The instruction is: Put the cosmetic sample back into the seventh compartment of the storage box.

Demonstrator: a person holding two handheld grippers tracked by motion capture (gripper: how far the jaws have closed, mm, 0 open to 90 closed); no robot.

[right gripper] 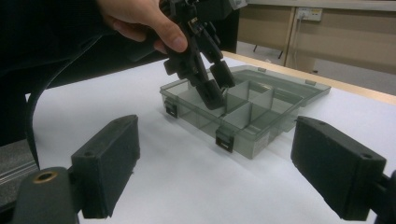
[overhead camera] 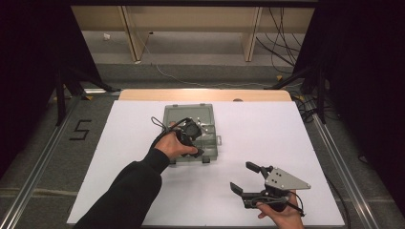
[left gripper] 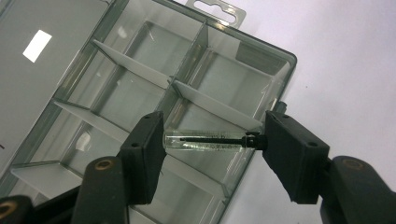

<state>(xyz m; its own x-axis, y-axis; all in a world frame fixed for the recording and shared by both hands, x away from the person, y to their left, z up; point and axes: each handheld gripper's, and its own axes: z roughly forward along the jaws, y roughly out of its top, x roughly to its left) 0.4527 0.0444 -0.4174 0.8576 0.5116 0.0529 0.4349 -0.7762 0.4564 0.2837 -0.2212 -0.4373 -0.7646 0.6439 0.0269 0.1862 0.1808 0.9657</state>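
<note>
Left gripper view shows the left gripper [left gripper: 210, 140] clamping a small clear vial [left gripper: 205, 140] above the open organizer box [left gripper: 140, 88], while the right gripper [overhead camera: 246, 177] rests wide apart, holding nothing.

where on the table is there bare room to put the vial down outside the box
Free patches: the white sheet between the organizer box and the table's right edge, and the strip left of the box. The near-left is crossed by the sleeve; the near-right holds the right gripper, jaws open. The left gripper, holding the vial, crowds the box itself.
</note>
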